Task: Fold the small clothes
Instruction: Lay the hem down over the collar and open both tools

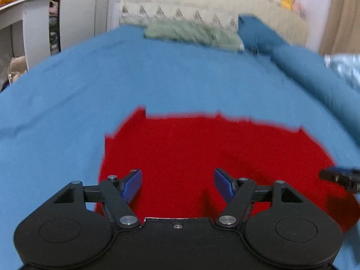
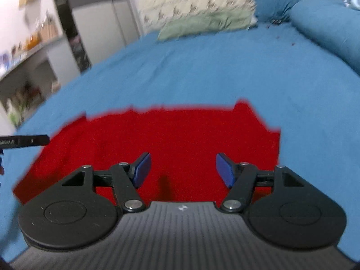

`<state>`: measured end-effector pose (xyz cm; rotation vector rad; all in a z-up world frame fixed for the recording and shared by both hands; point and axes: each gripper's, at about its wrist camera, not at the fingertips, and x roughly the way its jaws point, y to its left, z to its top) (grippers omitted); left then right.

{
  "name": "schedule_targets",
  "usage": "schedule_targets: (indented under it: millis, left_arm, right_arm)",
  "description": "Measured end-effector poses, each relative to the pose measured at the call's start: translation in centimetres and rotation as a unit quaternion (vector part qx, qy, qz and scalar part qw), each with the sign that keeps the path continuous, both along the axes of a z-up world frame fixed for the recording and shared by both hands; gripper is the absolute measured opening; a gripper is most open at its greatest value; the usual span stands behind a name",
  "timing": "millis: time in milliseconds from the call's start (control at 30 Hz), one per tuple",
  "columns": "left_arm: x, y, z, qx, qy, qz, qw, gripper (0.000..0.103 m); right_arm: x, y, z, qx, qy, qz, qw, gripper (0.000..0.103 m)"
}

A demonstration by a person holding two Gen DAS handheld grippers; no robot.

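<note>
Two grippers — left gripper [image 1: 177, 185], right gripper [image 2: 183, 168] — wide open, holding nothing, over one red garment [image 1: 202, 153] flat on the bed [image 1: 157, 72]; we should pinch matching near corners evenly.

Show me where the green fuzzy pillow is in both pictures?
Left wrist view: the green pillow lies at the top middle, at the far edge of the blue bedsheet, below the cream headboard.
Right wrist view: the green pillow sits at the top, a bit right of middle, tilted.
Shared landmark: the red garment lies spread flat just ahead of each open claw in both views.
</note>
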<state>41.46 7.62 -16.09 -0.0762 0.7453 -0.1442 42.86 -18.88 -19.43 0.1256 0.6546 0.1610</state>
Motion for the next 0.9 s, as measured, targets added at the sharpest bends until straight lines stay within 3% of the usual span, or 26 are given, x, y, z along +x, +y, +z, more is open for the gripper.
schedule_targets:
  millis: [100,200,400,433,533,600,667,733,833,900]
  left_arm:
    - [-0.5,0.2,-1.8,0.014,0.016,-0.005,0.9998,0.075]
    - [-0.4,0.6,-2.3,0.016,0.013,-0.015,0.9997,0.077]
    - [0.0,-0.4,-2.3,0.008,0.034,-0.031,0.9989,0.097]
    - [0.2,-0.7,-2.4,0.012,0.039,-0.04,0.9984,0.103]
    - [0.2,-1.5,-2.5,0.043,0.048,-0.059,0.9962,0.103]
    - [-0.3,-1.8,-1.9,0.055,0.049,-0.055,0.9958,0.103]
    - [-1.2,-2.2,-0.4,0.059,0.032,-0.051,0.9965,0.103]
    - [-2.1,-3.1,1.7,0.061,0.008,-0.05,0.9969,0.103]
    - [-1.7,-5.2,3.6,0.05,0.004,-0.052,0.9974,0.103]
    - [-0.7,-7.2,3.2,0.044,0.019,-0.062,0.9969,0.103]
  right_arm:
    - [-0.2,-0.5,-2.4,-0.054,0.012,-0.038,0.998,0.078]
    - [-0.5,-1.7,-2.8,-0.039,0.0,-0.062,0.997,0.077]
    - [-0.9,-2.1,-3.2,-0.047,-0.008,-0.079,0.996,0.078]
    - [-0.9,-2.1,-2.9,-0.045,-0.004,-0.077,0.996,0.078]
    - [-2.1,-2.1,-0.4,-0.04,-0.009,-0.077,0.996,0.08]
    - [-3.2,-2.0,2.0,-0.05,-0.022,-0.079,0.995,0.088]
    - [-4.8,-2.1,4.0,-0.069,-0.029,-0.083,0.994,0.101]
    - [-6.4,-2.6,5.7,-0.077,-0.03,-0.082,0.993,0.103]
    - [-8.1,-3.3,6.6,-0.085,-0.006,-0.093,0.992,0.103]
    - [-8.5,-3.4,5.6,-0.094,0.012,-0.101,0.99,0.103]
